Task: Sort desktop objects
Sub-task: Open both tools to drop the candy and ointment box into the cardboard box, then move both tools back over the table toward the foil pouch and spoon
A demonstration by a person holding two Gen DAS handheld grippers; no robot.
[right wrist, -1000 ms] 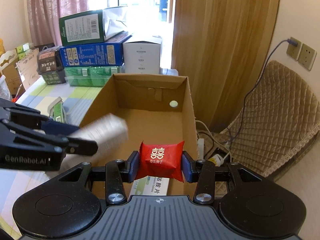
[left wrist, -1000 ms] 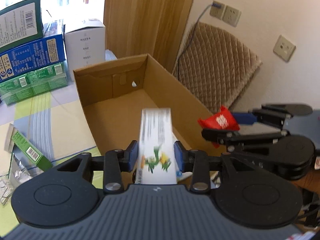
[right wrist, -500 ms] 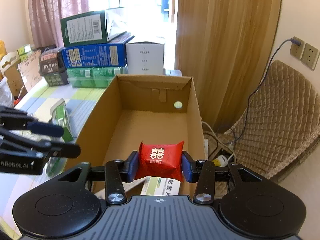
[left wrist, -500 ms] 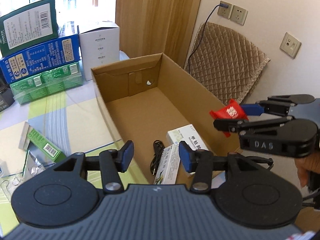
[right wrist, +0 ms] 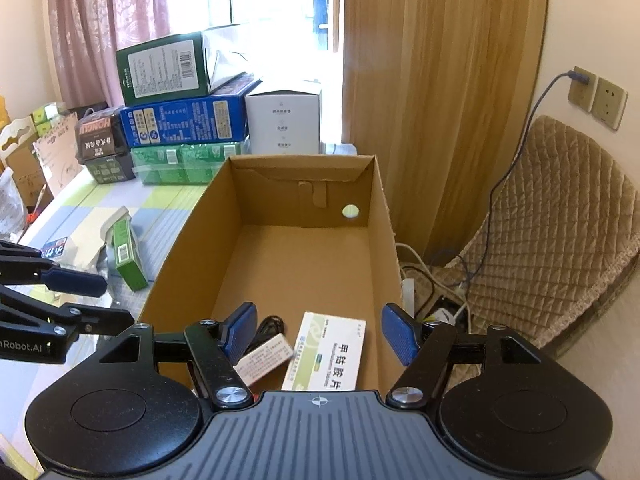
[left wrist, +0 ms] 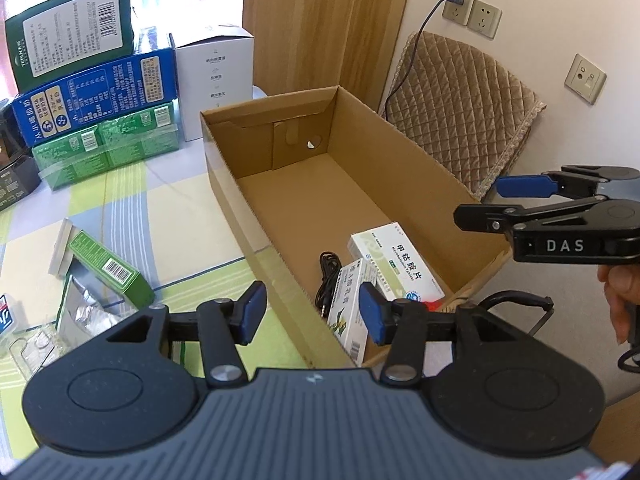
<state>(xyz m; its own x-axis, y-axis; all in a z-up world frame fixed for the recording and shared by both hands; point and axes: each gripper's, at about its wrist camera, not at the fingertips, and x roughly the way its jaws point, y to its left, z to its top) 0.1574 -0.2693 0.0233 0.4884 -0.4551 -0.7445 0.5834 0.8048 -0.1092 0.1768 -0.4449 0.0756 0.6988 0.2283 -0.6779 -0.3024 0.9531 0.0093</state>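
Both tools newly empty over carton (right wrist: 192, 248)

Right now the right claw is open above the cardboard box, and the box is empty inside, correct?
Not empty. The right wrist view shows two medicine boxes and a black cable in the cardboard box. The right claw is open above it, as you said.

Table (left wrist: 120, 200) w/ cardboard box (left wrist: 224, 184), cartons (left wrist: 100, 96)
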